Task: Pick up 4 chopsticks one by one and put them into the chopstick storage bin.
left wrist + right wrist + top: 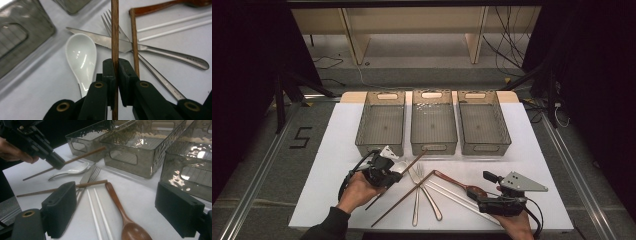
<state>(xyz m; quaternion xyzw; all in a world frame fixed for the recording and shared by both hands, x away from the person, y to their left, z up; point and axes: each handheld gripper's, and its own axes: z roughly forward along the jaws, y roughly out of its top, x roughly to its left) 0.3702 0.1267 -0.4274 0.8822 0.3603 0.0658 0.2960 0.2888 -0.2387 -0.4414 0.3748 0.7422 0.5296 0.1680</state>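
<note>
Gripping a brown chopstick (115, 30) near its middle, my left gripper (388, 172) had its jaws clamped tight on the stick, which in the left gripper view ran straight up between the two black pads. In the right gripper view the chopstick (82, 156) hung clear of the table, tilted, its far tip pointing toward the left bin (381, 122) and its near end sloping down toward me. On the high view the left gripper sat near the front of that bin, at the left of the cutlery pile. Under the lifted stick lay a white spoon (81, 53), a knife (105, 41) and a fork (112, 21), the knife crossing over the fork. A second brown chopstick (404, 197) rested flat on the white table (327, 150), running from the near left up to the handle end of a wooden spoon (120, 207). Two white sticks (98, 212) lay side by side just left of that spoon. My right gripper (117, 212) hovered at the near right with its jaws wide apart and nothing between the pads, the wooden spoon's bowl lying on the table below them. Three grey bins stood in a row at the far side, the middle bin (433, 122) and right bin (483, 122) well apart from both tools.
</note>
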